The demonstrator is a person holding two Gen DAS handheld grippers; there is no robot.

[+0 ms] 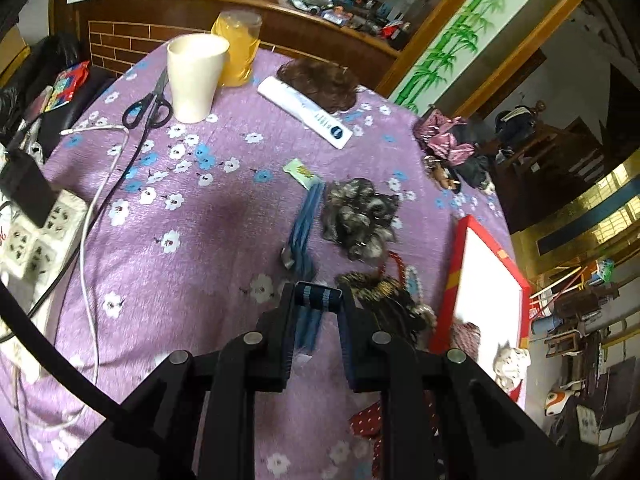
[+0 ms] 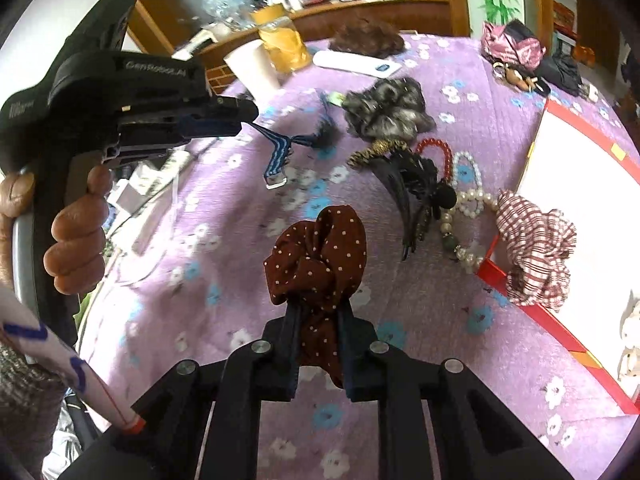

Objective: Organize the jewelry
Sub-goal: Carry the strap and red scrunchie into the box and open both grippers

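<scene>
Blue striped band (image 1: 318,295) pinched in left hand-held gripper (image 1: 319,300), marked "GenRobot.AI", above purple tabletop (image 1: 192,240). Brown dotted scrunchie (image 2: 318,264) clamped in right hand-held gripper (image 2: 319,312), near bead bracelets (image 2: 460,184).

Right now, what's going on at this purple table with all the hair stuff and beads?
A person is sorting accessories with a handheld gripper in each hand. The left gripper is shut on a blue striped strap, lifted above the purple flowered tablecloth. The right gripper is shut on a brown polka-dot scrunchie. On the cloth lie a grey furry scrunchie, a red bead bracelet, pearl bracelets and a black feather clip. A checked scrunchie rests on the edge of the red-framed tray.
</scene>
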